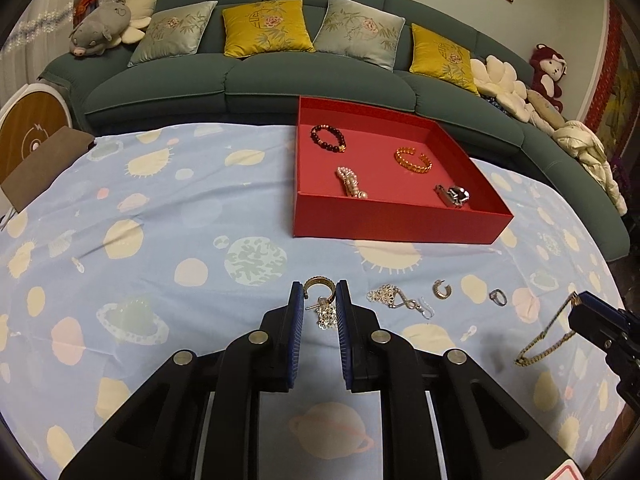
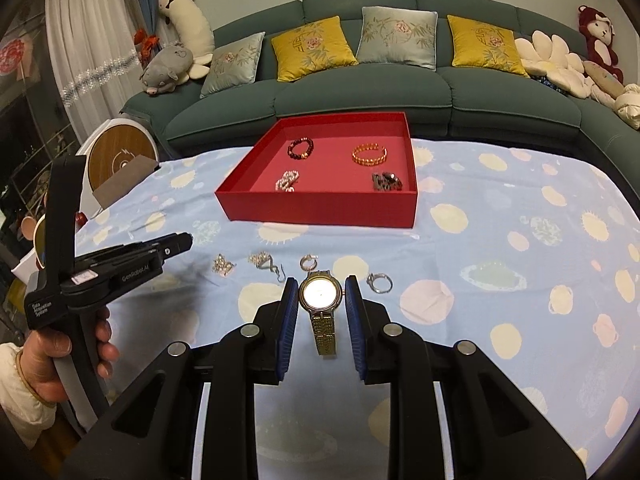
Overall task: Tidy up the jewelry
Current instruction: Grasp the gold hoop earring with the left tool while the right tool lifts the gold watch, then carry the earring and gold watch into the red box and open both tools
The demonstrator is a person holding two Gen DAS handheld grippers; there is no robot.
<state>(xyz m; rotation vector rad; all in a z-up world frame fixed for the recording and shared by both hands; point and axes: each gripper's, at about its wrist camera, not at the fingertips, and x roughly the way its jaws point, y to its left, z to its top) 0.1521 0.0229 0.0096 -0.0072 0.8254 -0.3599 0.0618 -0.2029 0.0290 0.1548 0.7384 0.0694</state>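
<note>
Tray (image 2: 320, 210), red, sits on the cloth (image 2: 500, 280) holding a dark bracelet (image 2: 300, 149), gold bangle (image 2: 369, 154), pearls (image 2: 287, 181) and a metal piece (image 2: 387, 181). Right gripper (image 2: 322, 298) is open, its fingers either side of a gold watch (image 2: 321, 295). Left gripper (image 1: 319, 300) is open around a gold hoop (image 1: 319, 288); a bare hand (image 2: 60, 350) holds its handle level.

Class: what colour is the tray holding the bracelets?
Red tray, pinkish-red inside; clearest in the right wrist view.
</note>
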